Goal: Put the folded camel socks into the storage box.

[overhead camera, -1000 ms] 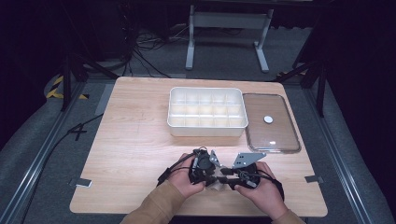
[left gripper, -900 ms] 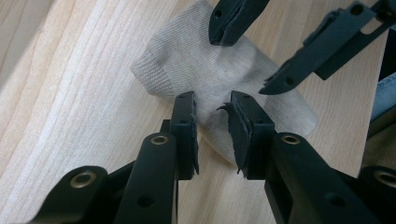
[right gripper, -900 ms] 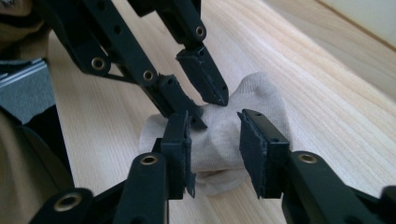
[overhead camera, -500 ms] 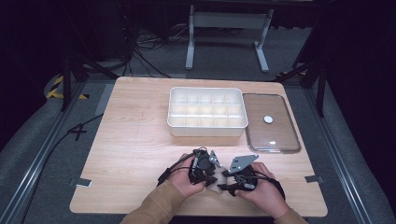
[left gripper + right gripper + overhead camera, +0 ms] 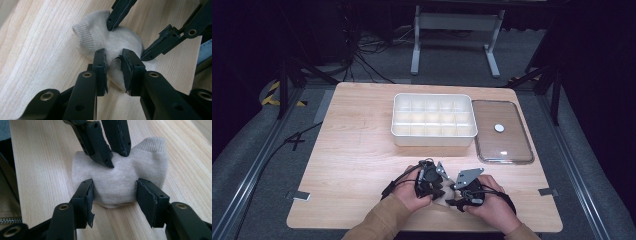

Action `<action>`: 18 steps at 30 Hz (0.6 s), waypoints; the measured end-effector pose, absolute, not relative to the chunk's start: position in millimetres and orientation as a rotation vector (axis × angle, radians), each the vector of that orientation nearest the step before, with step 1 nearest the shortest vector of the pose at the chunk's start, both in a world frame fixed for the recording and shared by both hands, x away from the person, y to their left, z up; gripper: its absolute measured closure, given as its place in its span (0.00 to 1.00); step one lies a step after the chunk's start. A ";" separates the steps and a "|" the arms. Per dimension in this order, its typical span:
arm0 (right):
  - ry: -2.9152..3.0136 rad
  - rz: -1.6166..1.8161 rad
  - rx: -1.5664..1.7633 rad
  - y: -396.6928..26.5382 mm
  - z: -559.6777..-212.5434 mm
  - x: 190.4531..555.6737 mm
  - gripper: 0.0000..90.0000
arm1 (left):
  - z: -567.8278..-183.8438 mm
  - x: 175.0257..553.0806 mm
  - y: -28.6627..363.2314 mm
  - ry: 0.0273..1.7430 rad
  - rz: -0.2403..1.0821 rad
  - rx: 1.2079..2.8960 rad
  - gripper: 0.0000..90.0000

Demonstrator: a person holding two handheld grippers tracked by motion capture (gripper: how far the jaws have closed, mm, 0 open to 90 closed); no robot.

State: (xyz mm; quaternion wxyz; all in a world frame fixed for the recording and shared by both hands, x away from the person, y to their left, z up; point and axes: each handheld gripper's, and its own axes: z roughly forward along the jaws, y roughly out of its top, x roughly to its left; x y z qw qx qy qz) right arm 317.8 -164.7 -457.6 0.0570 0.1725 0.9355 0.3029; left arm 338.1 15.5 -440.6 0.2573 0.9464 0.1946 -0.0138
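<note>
A bundled pale grey sock point(image 5: 447, 193) lies on the wooden table near its front edge, between both hands. My left gripper point(image 5: 114, 65) has been closing and pinches a fold of the sock point(image 5: 120, 40) between its pads. My right gripper point(image 5: 115, 193) faces it from the other side. Its jaws have just been opening and now stand apart, one on each flank of the sock point(image 5: 117, 178), without squeezing it. In the right gripper view the left gripper point(image 5: 117, 157) presses down on the sock's far side. In the left gripper view the right gripper point(image 5: 128, 41) straddles the bundle.
A white compartment tray point(image 5: 432, 139) stands at the middle back of the table point(image 5: 357, 165). A clear lid point(image 5: 507, 147) with a white knob point(image 5: 499, 128) lies flat to its right. The table's front edge runs just below the person's hands.
The right gripper has shifted slightly toward the person and the left gripper. The left hand and the sock stay where they were.
</note>
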 end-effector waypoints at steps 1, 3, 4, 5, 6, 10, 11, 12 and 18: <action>2.840 0.913 0.519 -164.8 -458.0 318.0 0.53 | -440.2 338.1 15.6 0.525 -0.035 2.576 0.83; 2.851 0.887 0.515 -166.3 -460.4 318.9 0.53 | -440.8 337.4 15.4 0.525 -0.030 2.570 0.83; 2.856 0.880 0.525 -167.4 -460.9 319.4 0.53 | -440.8 337.5 15.7 0.524 -0.026 2.573 0.83; 2.858 0.888 0.537 -169.2 -462.2 320.3 0.53 | -440.9 337.9 16.0 0.528 -0.028 2.570 0.83; 2.857 0.893 0.537 -169.4 -462.4 320.7 0.53 | -441.0 338.0 16.1 0.528 -0.030 2.569 0.83; 2.854 0.863 0.539 -167.1 -460.1 319.3 0.53 | -440.3 338.5 16.4 0.527 -0.022 2.570 0.83; 2.856 0.867 0.544 -167.5 -459.7 319.4 0.54 | -440.3 338.5 16.4 0.527 -0.022 2.570 0.83; 2.862 0.880 0.549 -168.9 -459.0 319.8 0.54 | -439.8 338.3 16.7 0.532 -0.012 2.569 0.82; 2.870 0.879 0.589 -174.8 -450.9 319.2 0.56 | -437.7 337.8 18.5 0.550 0.013 2.573 0.80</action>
